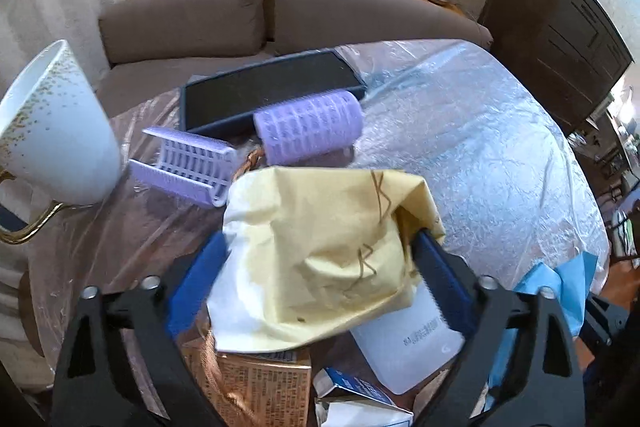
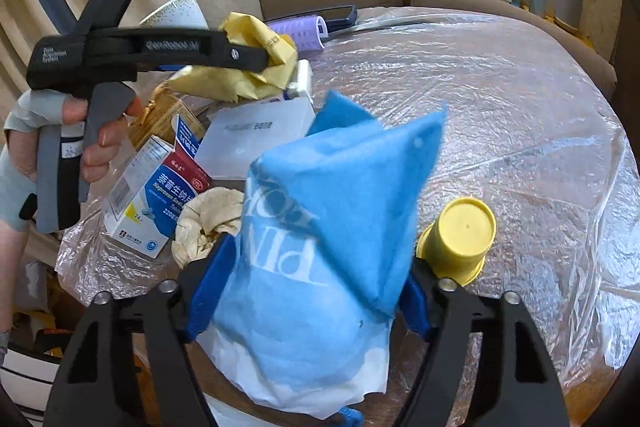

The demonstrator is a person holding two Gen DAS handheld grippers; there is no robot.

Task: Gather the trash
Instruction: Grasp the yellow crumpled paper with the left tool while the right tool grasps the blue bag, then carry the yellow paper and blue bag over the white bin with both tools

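We are clamping the yellow bag [image 1: 320, 251] in our left gripper [image 1: 320, 279] and the blue bag [image 2: 320, 247] in our right gripper [image 2: 312, 291], both half-closed, probably carrying them off next.

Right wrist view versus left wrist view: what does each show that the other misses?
Only the right wrist view shows the yellow cup, the medicine box and the blue bag between the right gripper fingers. Only the left shows the comb-like purple piece. Both show the yellow bag in the left gripper and the purple roller.
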